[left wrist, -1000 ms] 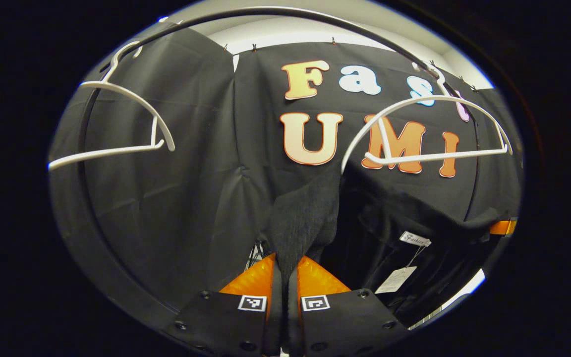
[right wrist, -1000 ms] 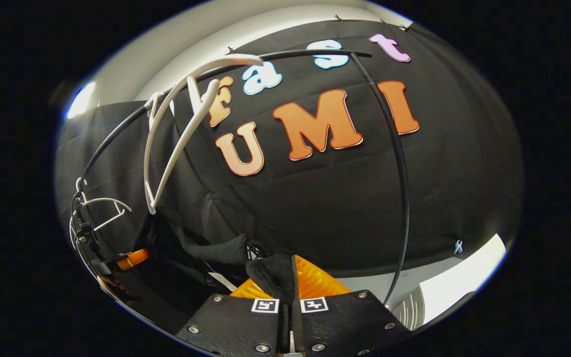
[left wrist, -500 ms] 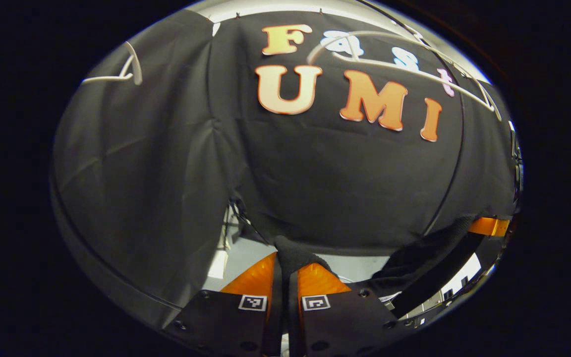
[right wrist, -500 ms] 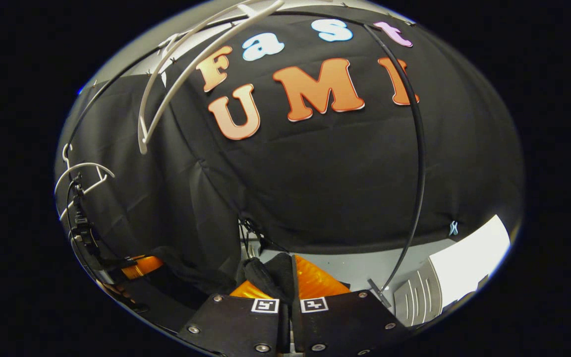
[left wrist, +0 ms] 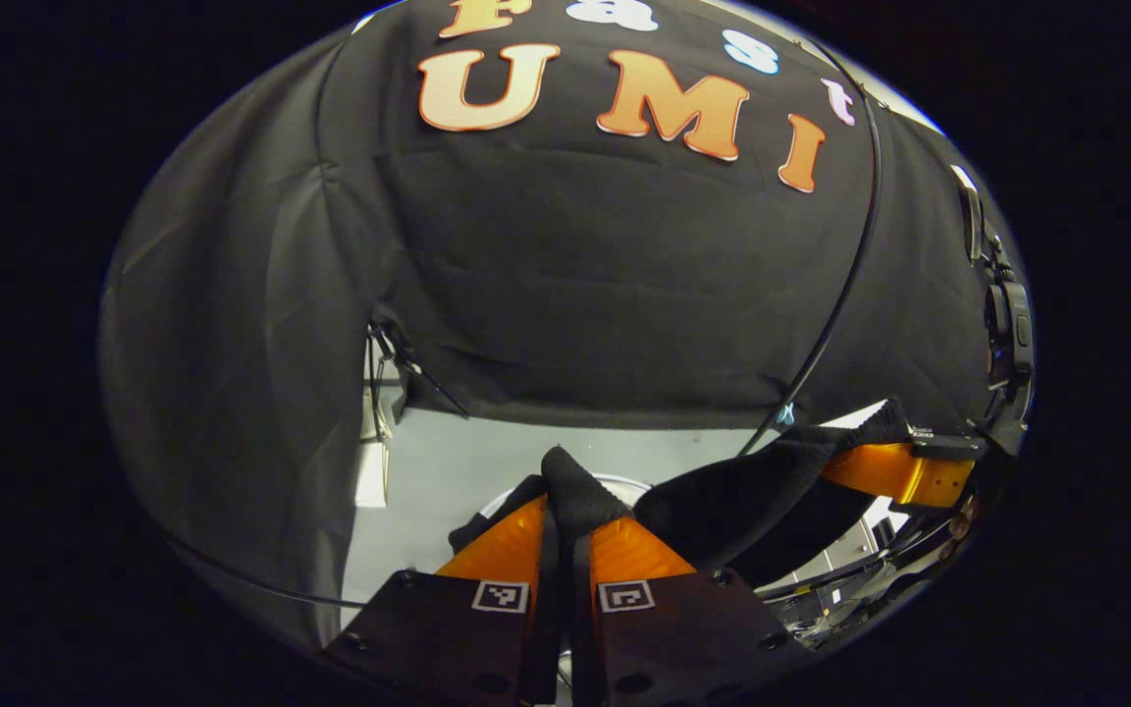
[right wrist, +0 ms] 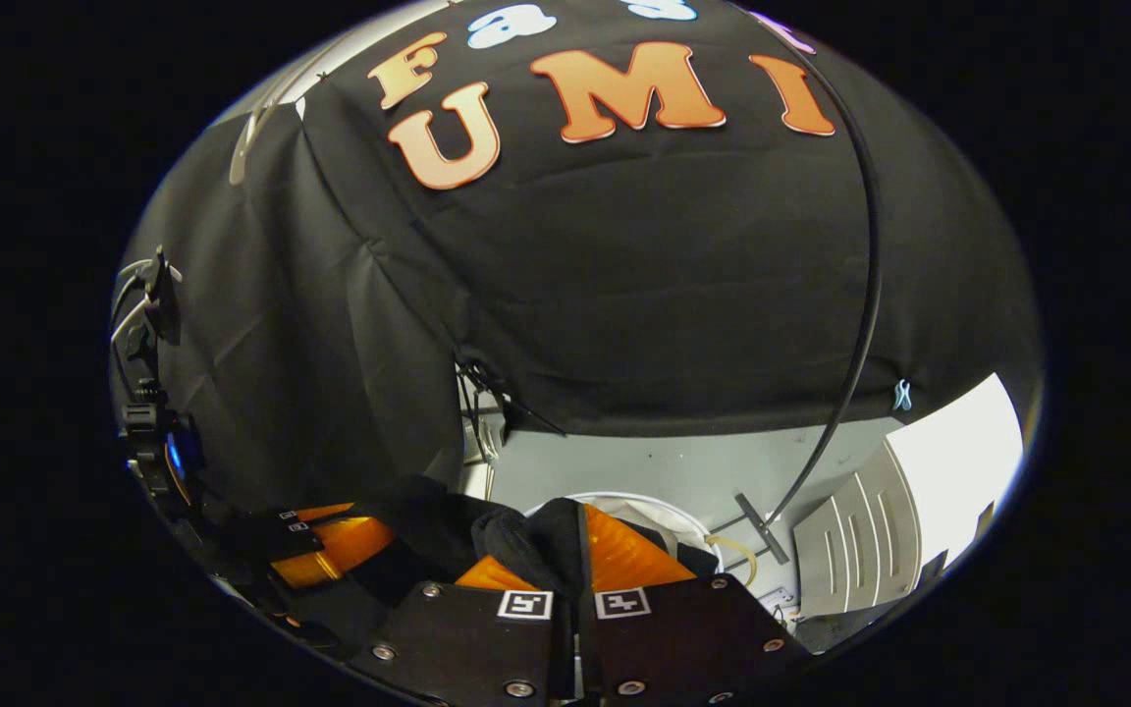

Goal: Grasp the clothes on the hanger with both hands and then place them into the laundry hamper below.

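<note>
— What do we have ahead of our tongs?
— We face a creased black cloth wall, a thin black curved pole across it.
— And lower down?
— We see pale grey floor and a white slatted panel.

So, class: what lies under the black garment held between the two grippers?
Below the black garment a white round hamper rim shows on the grey floor. The cloth covers most of the hamper, so its inside cannot be seen.

The left gripper with orange fingers was clamped on black knit clothing; the right gripper pinched it too.
</note>
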The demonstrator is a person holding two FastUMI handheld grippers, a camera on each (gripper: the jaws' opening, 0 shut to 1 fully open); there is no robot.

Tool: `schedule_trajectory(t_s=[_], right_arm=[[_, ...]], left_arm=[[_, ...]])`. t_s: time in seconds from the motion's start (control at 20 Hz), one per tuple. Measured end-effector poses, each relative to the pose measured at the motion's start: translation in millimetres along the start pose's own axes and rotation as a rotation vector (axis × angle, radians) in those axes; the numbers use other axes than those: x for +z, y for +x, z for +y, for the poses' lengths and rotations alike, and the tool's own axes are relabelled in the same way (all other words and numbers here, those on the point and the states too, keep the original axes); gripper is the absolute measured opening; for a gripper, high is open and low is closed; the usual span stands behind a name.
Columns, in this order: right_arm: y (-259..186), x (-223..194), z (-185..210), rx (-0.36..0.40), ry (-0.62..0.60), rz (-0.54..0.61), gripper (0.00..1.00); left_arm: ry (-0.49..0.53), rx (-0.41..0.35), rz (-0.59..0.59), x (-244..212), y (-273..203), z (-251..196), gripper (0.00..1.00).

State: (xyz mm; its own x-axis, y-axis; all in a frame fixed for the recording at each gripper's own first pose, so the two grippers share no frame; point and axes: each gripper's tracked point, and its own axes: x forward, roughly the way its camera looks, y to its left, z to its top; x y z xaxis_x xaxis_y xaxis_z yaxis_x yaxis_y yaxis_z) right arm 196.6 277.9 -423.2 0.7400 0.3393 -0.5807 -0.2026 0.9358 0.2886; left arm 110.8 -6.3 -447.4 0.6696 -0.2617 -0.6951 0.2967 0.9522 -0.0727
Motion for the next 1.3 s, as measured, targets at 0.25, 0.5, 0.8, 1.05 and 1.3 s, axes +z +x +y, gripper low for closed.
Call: schedule_trajectory(t_s=[0.25,0.5,0.8,1.05,1.3], right_arm=[[53.8,-36.7,-7.3,-0.041,-0.016,0.124,0.02],[93.7,-79.6,-30.6,-0.101,-0.04,0.251,0.04],[99.1,-84.9,-44.0,-0.125,0.015,0.28,0.1],[90.4,-84.4,-57.7,-0.149,0.032,0.293,0.26],[69.5,-80.4,-60.8,-0.159,0.04,0.278,0.54]], left_arm=[[-0.072,-0.03,0.145,-40.1,39.1,-6.8,0.12],[-0.053,0.014,0.282,-75.2,69.1,4.1,0.12],[-0.042,0.06,0.384,-106.2,74.8,18.9,0.16],[-0.053,0.089,0.386,-106.6,75.9,25.4,0.31],[-0.032,0.097,0.356,-99.1,66.7,26.4,0.82]])
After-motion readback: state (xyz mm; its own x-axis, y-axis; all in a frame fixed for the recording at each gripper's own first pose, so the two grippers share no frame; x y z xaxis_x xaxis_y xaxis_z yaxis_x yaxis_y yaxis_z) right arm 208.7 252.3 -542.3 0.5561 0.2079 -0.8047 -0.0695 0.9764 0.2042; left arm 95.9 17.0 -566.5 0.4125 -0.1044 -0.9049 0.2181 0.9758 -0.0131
